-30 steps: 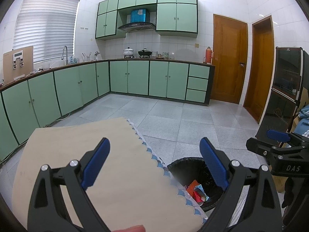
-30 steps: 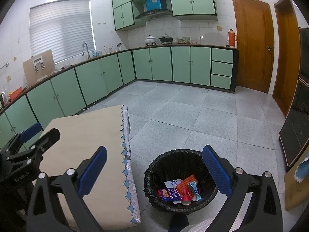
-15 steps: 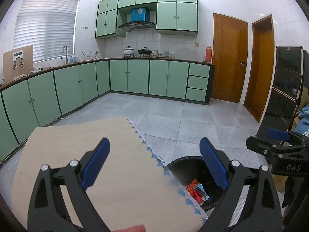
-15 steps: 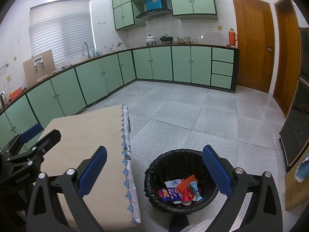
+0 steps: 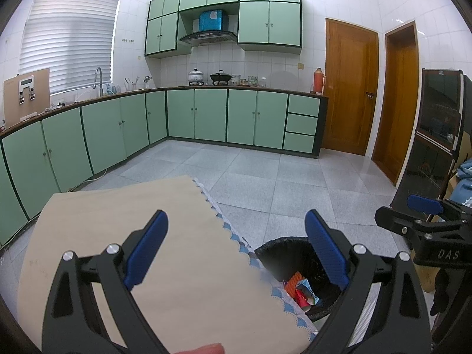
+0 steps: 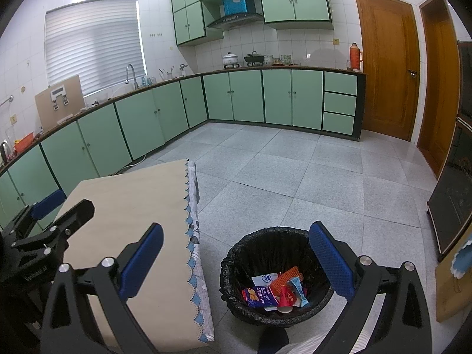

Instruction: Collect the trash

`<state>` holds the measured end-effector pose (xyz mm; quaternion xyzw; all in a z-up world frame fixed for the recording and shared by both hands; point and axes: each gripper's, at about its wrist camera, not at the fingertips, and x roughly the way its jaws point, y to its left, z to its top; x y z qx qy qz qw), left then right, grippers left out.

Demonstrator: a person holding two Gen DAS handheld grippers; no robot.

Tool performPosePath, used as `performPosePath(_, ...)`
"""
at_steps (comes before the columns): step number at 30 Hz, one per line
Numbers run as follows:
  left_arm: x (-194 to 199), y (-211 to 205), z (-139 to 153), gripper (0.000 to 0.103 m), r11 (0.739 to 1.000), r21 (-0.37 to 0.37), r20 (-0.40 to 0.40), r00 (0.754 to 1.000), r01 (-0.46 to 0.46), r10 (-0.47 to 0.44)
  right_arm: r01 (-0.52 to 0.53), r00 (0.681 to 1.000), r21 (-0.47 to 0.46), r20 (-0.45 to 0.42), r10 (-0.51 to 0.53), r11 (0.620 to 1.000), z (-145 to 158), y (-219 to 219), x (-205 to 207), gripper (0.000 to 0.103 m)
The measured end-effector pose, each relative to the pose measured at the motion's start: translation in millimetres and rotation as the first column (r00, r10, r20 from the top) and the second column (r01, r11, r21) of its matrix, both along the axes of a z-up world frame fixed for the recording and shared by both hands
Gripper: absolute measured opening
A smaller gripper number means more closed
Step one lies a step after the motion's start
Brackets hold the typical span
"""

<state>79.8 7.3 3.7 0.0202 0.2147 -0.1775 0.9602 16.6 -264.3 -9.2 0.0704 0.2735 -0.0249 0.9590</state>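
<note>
Wrappers (image 6: 274, 290) lie heaped inside a black-lined bin (image 6: 236, 268) on the floor beside the cloth-covered surface (image 6: 132, 206), as left gripper (image 5: 236, 250) and right gripper (image 6: 236, 261) hover, jaws apart and empty.

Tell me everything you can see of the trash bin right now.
The trash bin is round, lined with a crinkled black plastic bag folded over its rim. It stands upright on the grey tiled floor, just right of the cloth-covered table. Colourful wrappers, blue, red, orange and white, lie in the bottom; it is far from full. Neither gripper touches it.
</note>
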Motion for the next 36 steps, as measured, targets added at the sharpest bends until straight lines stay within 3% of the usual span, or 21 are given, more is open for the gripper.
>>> performPosePath(36,3,-2,-7,0.091,1.000,0.002,-0.013,1.000,-0.015,0.015,-0.004,1.000,-0.007,-0.018,0.004,1.000,-18,-4,9,0.097)
